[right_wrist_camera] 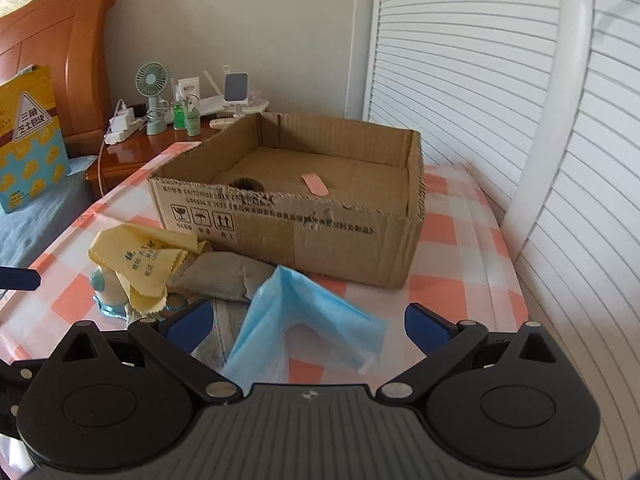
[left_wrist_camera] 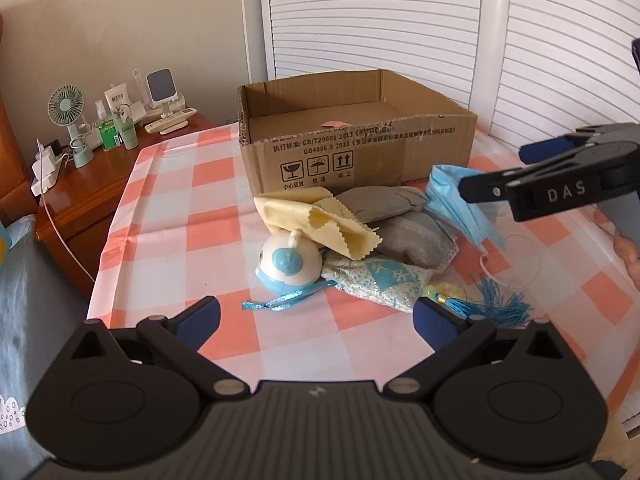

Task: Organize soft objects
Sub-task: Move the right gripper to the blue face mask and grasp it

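Note:
A pile of soft things lies on the checked cloth in front of an open cardboard box (left_wrist_camera: 360,152). It holds a yellow cloth (left_wrist_camera: 316,220), two grey pouches (left_wrist_camera: 404,232), a blue face mask (left_wrist_camera: 460,208), a white and blue round toy (left_wrist_camera: 288,260) and a blue patterned sachet (left_wrist_camera: 380,280) with a tassel. My left gripper (left_wrist_camera: 318,316) is open, just short of the toy and sachet. My right gripper (right_wrist_camera: 308,324) is open with the rumpled face mask (right_wrist_camera: 304,316) between its fingers, untouched by the pads. In the left wrist view the right gripper (left_wrist_camera: 494,170) comes in from the right beside the mask.
Inside the box (right_wrist_camera: 288,216) lie a pink strip (right_wrist_camera: 316,184) and a small dark round thing (right_wrist_camera: 246,184). A wooden bedside table (left_wrist_camera: 80,184) at the left holds a fan, bottles and chargers. White slatted doors stand behind. A hand (left_wrist_camera: 628,252) shows at the right edge.

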